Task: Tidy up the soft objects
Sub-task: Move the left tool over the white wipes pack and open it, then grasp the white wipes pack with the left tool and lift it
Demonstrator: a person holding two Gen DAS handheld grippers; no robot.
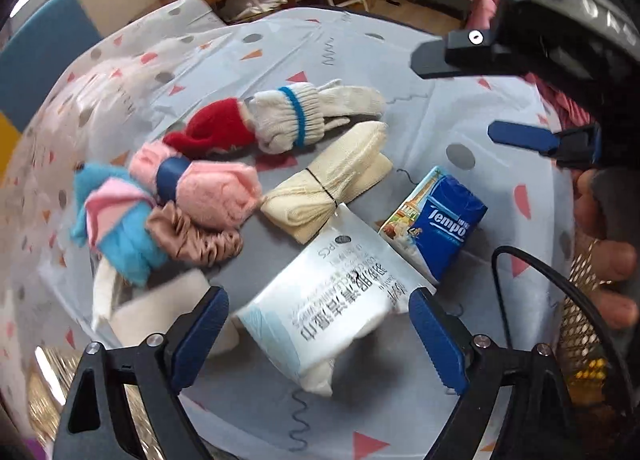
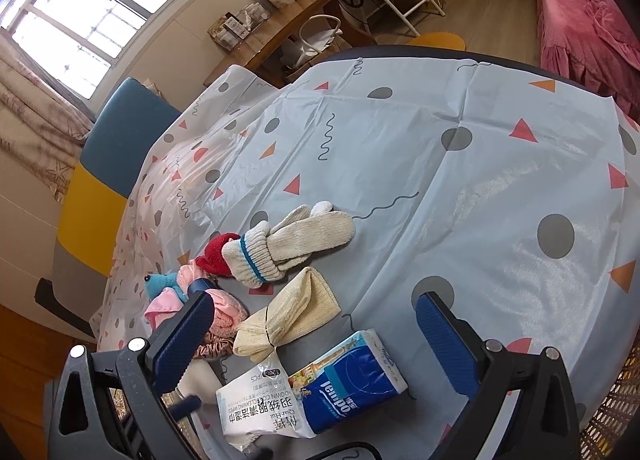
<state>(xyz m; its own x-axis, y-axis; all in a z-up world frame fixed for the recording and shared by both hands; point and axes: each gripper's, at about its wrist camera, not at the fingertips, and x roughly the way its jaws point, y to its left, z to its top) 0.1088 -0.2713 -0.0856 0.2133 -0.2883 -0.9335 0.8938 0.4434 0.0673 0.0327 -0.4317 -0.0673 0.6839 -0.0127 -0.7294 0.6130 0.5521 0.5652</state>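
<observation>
Soft objects lay in a loose cluster on the glossy, patterned tablecloth (image 2: 440, 163), toward its left side. One ribbed cream knit glove (image 1: 320, 107) with a blue cuff band touched one fuzzy red item (image 1: 216, 127). Beside these sat one fluffy pink roll (image 1: 216, 191) with a dark blue band, one blue-and-pink fleece bundle (image 1: 116, 215), and one shiny, gathered tan satin scrunchie (image 1: 196, 240). One folded cream woven cloth (image 1: 332, 179), cinched by a thin black band, lay in the middle. Nearer the cameras lay one crinkly white plastic wipes pack (image 1: 332, 300) and one smooth blue tissue packet (image 1: 440, 219), side by side and touching in the right wrist view. A plain cream piece (image 1: 160, 312) lay partly under the wipes pack; its form could not be told.

The left gripper (image 1: 320, 332) hung over the wipes pack, fingers spread wide on either side and holding nothing. The right gripper (image 2: 316, 340) hovered above the tissue packet, fingers likewise wide and bare.
</observation>
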